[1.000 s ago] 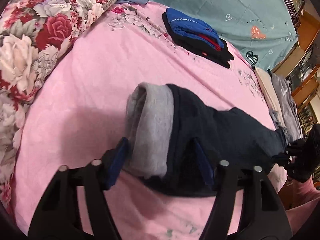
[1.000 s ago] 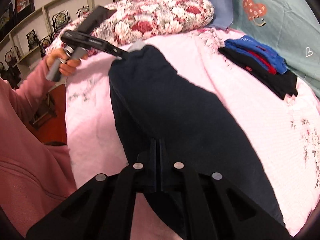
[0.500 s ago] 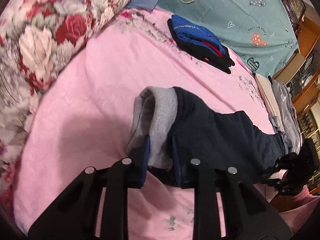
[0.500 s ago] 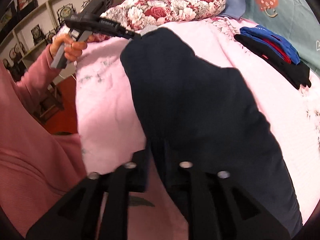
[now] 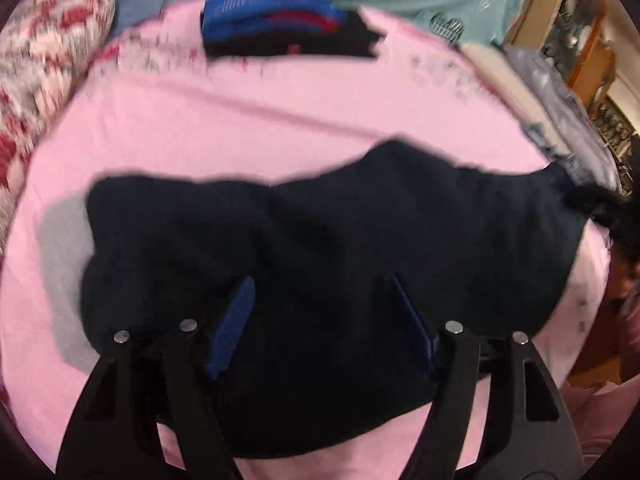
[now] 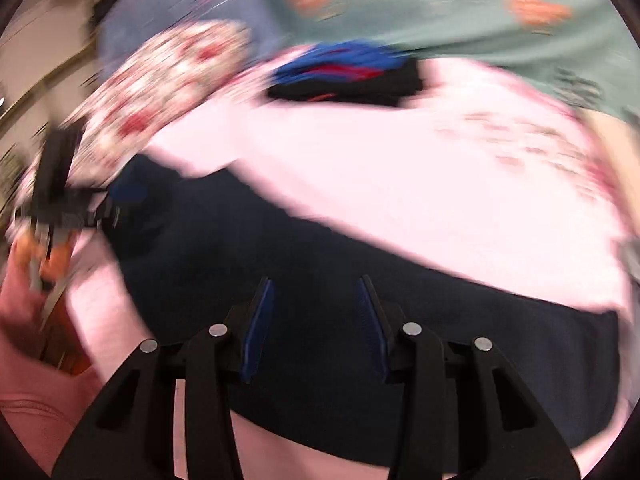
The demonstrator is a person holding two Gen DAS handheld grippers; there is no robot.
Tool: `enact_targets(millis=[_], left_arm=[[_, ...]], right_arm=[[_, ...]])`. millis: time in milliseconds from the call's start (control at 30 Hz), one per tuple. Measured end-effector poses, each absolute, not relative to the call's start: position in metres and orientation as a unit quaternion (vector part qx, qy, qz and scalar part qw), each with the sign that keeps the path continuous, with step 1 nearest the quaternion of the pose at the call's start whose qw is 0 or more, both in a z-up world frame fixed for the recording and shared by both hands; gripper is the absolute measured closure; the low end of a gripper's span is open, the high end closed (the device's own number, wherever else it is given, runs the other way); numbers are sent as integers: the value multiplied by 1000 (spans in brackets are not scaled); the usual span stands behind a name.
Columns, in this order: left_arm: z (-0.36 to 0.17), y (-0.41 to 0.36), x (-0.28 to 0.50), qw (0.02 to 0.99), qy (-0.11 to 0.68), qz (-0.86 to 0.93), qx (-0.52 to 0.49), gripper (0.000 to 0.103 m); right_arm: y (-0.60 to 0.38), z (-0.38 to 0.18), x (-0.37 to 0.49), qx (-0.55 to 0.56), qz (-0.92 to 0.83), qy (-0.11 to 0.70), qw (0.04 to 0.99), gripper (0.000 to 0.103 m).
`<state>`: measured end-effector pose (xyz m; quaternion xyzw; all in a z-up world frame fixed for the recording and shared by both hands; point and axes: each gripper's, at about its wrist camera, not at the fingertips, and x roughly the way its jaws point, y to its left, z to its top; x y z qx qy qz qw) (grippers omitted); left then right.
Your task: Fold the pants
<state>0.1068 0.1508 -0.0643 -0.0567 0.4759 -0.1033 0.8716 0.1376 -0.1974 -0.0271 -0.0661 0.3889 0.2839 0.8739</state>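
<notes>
Pink bedspread [image 5: 280, 120] bears one pair of dark pants [image 5: 320, 240].

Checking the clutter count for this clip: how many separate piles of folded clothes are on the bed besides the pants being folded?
2. A blue, red and black stack at the far side of the pink bed, and a grey and cream pile at its right edge. Motion blur may hide others.

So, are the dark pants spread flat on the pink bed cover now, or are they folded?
Cannot tell for sure. The dark pants lie low across the pink bed cover, but motion blur hides any fold line.
</notes>
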Motion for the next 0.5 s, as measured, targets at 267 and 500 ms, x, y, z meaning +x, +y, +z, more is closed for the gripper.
enact_targets(millis=[267, 500], left_arm=[[-65, 151, 107, 879, 462, -91, -75, 23], [-65, 137, 110, 879, 470, -64, -52, 19]], right_arm=[[-380, -21, 178, 12, 39, 403, 914, 45], [-373, -68, 206, -6, 73, 471, 879, 89]])
